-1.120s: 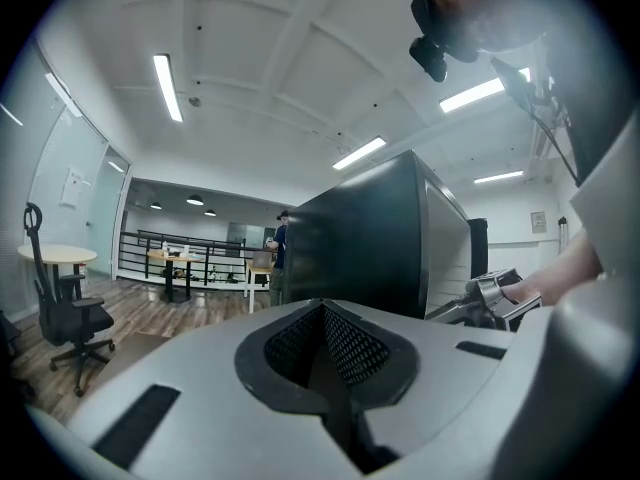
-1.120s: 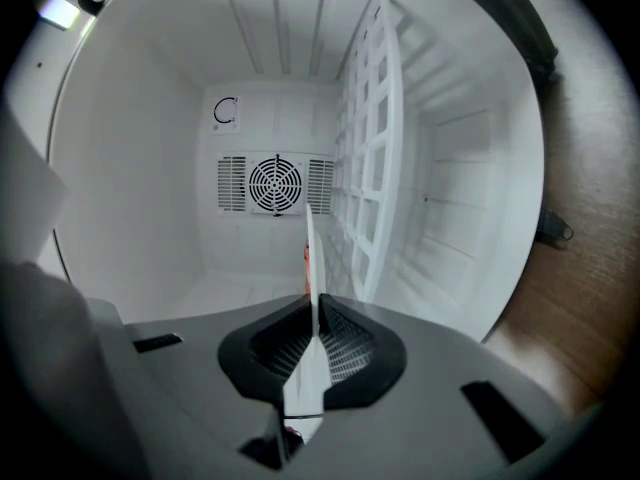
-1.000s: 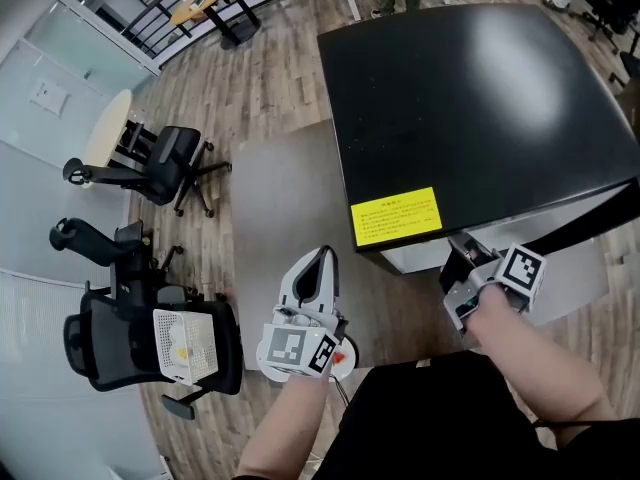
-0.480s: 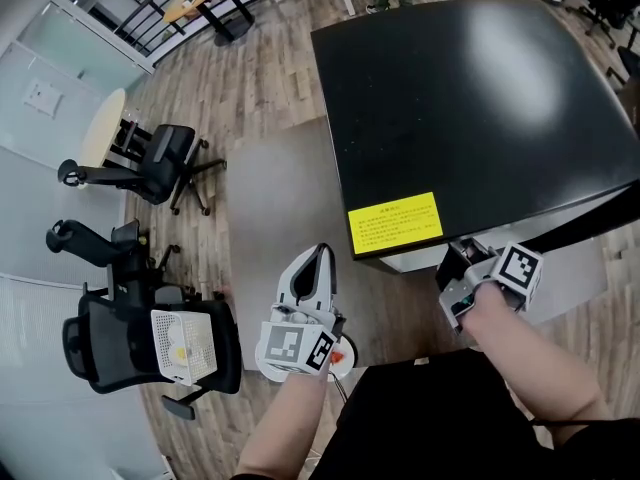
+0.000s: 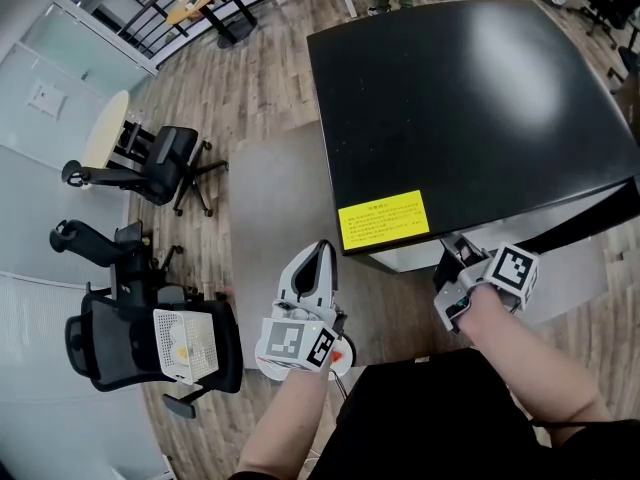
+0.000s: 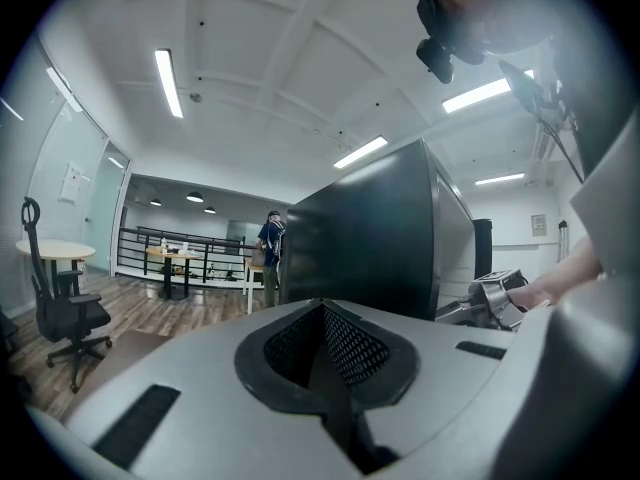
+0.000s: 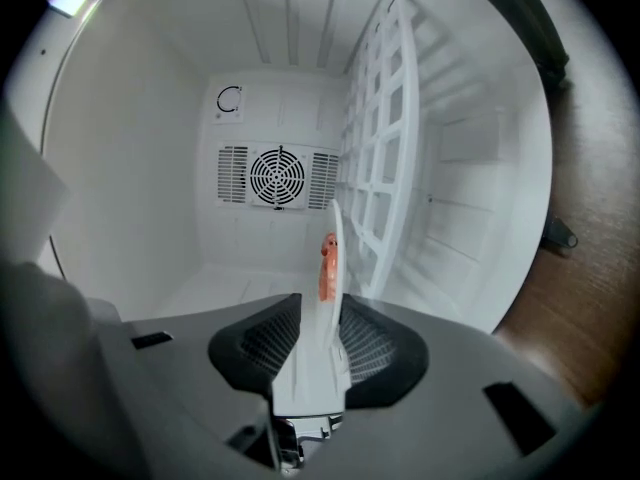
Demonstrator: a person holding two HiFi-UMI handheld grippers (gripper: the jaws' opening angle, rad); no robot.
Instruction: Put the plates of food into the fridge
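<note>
Right gripper [image 7: 320, 313] is the only real change from a second ago: its jaws have just been easing apart with the flat white plate [image 7: 312, 368] between them. Both hands are otherwise parked right where they were.

Going left to right. Well off to the left of the left jaws there's a black mesh office chair [image 5: 150, 338] on the wood-plank floor [image 5: 250, 88]. The left gripper [image 5: 320, 260] has its jaws pressed together with nothing in them, pointing out over the floor. The black glossy-topped fridge [image 5: 460, 108] sits just ahead and to the right of those jaws. A yellow rectangular label [image 5: 383, 219] is stuck on the fridge-top corner nearest them.

Over on the right, the jaws reach in under that black top into the white inside of the fridge. The plate shows edge-on in the gap between the pads, which sit a little apart. They look loose around the rim rather than clamped on it. An orange piece of food [image 7: 327, 266] sits on the plate just past the jaw tips. A white grid shelf [image 7: 385, 168] runs close along the right of the plate, but I can't tell if they touch. Straight ahead of the jaws, well beyond the plate, is a round fan vent [image 7: 278, 176] in the back wall.
</note>
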